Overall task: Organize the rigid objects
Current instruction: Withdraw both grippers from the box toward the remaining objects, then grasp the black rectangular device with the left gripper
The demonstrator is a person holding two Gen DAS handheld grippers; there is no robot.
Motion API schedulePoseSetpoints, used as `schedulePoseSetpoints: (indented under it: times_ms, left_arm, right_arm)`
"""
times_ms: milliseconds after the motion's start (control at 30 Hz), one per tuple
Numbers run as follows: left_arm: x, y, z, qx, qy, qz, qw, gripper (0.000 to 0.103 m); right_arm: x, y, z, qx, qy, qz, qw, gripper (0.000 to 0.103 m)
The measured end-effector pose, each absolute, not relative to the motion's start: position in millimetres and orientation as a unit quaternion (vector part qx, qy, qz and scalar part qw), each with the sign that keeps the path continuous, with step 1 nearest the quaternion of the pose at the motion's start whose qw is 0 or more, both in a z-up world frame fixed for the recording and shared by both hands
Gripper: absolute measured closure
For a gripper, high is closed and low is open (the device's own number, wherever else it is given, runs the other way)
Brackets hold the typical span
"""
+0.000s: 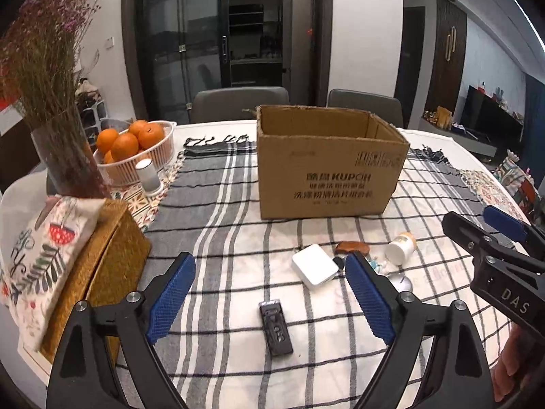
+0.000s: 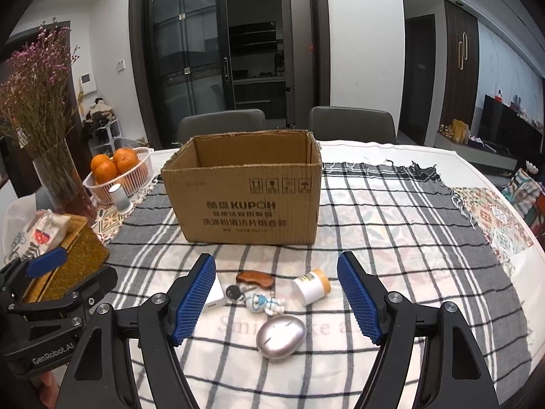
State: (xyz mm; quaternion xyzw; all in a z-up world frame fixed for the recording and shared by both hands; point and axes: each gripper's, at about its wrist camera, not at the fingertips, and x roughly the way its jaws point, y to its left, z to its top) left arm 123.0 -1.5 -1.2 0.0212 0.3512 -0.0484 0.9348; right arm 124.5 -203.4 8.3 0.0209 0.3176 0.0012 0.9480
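Observation:
An open cardboard box (image 1: pixel 327 167) (image 2: pixel 248 201) stands on the checked cloth. In front of it lie a black rectangular device (image 1: pixel 276 329), a white flat box (image 1: pixel 315 269) (image 2: pixel 216 298), a wooden-handled folding knife (image 1: pixel 352 248) (image 2: pixel 255 278), a key (image 2: pixel 233 292), a small blue-and-white figurine (image 2: pixel 265 303), a white jar with a tan lid (image 1: pixel 402 248) (image 2: pixel 311 286) on its side, and a silver egg-shaped object (image 2: pixel 281 337) (image 1: pixel 403 284). My left gripper (image 1: pixel 270 291) is open above the black device. My right gripper (image 2: pixel 276 293) (image 1: pixel 483 228) is open over the figurine and the silver object.
At the left stand a glass vase of dried flowers (image 1: pixel 68 156) (image 2: pixel 63 180), a white basket of oranges (image 1: pixel 136 153) (image 2: pixel 119 173), a small white cylinder (image 1: pixel 148 175) (image 2: pixel 119 197) and a woven tissue box (image 1: pixel 109 259) (image 2: pixel 64 266). Two grey chairs (image 2: pixel 221 124) stand behind the table.

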Motion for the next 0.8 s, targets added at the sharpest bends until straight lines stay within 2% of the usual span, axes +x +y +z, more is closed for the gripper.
schedulePoseSetpoints:
  times_ms: [233,800]
  left_arm:
    - [117,-1,-15,0.015,0.369,-0.046,0.928,0.013]
    - [122,-1,-61,0.001,0.45,-0.055,0.891,0.017]
  right_arm:
    - [115,-205,-5,0.031,0.32,-0.005,0.947,0.024]
    - [119,-207,-49,0.036,0.387,-0.003,0.921,0.024]
